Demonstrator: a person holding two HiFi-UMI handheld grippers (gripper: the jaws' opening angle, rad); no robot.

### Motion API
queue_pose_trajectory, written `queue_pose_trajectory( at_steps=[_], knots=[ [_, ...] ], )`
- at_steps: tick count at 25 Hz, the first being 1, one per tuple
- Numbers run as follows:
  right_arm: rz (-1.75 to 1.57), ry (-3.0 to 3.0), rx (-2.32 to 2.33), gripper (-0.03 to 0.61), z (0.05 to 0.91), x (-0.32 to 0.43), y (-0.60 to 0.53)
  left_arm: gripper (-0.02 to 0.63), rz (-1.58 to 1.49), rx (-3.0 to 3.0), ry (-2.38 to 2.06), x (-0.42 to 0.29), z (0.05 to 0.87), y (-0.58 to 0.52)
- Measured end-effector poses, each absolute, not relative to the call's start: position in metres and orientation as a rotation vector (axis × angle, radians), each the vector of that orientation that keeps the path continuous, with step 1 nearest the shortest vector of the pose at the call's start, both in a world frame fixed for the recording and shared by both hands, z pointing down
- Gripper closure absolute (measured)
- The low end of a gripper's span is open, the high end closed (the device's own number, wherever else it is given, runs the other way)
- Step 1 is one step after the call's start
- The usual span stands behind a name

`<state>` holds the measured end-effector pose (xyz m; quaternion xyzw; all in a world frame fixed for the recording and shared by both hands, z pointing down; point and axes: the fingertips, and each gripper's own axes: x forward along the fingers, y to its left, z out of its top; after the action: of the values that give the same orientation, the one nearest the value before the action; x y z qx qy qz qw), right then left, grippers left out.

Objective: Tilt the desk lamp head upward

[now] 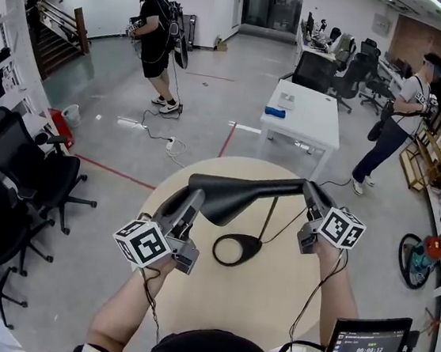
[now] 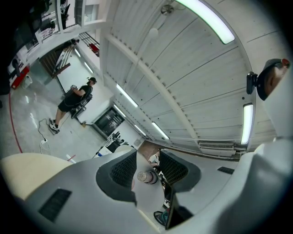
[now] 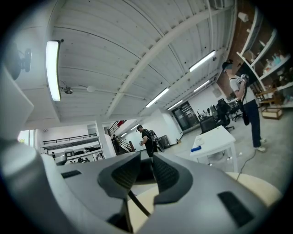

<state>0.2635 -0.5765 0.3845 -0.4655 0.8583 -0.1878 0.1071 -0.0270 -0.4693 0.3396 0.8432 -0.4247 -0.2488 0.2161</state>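
Left forearm (image 1: 129,303) and right forearm (image 1: 335,293) stretched forward, left claw (image 1: 193,201) tilted upward, apparently closed, right claw (image 1: 309,192) clamped, angled inward

I see the desk lamp (image 1: 238,196) black all over, on a cream table (image 1: 253,303). My left claw (image 2: 149,165) and right claw (image 3: 143,170) are pale grey with black dotted pads (image 2: 123,170), each carrying black-and-white square markers. The floor (image 1: 215,91) is grey with red lines.

Lamp head (image 1: 234,194) matt black plastic; round table (image 1: 217,302) smooth, matt.
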Motion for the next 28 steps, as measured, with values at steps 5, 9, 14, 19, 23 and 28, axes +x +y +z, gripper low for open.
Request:
queue_pose_trajectory(
  at_steps=[5, 9, 14, 19, 23, 28],
  knots=[
    [-0.605, 2.543, -1.377, 0.489, 0.388, 0.268, -0.577, 0.446, -0.687, 2.355, -1.168, -0.023, 0.332, -0.47],
    [-0.597, 2.556, -1.426, 0.489, 0.369, 0.279, -0.586, 0.446, -0.675, 2.351, -1.179, -0.023, 0.332, -0.468],
    [-0.484, 2.716, -1.424, 0.489, 0.363, 0.261, -0.592, 0.446, -0.683, 2.347, -1.179, -0.021, 0.328, -0.467],
    [-0.509, 2.696, -1.392, 0.489, 0.376, 0.255, -0.586, 0.446, -0.67, 2.353, -1.178, -0.023, 0.328, -0.464],
    [-0.504, 2.651, -1.389, 0.489, 0.377, 0.254, -0.586, 0.446, -0.638, 2.401, -1.214, -0.023, 0.322, -0.464],
    [-0.596, 2.597, -1.349, 0.489, 0.384, 0.254, -0.586, 0.446, -0.608, 2.461, -1.23, -0.02, 0.307, -0.466]
  ],
)
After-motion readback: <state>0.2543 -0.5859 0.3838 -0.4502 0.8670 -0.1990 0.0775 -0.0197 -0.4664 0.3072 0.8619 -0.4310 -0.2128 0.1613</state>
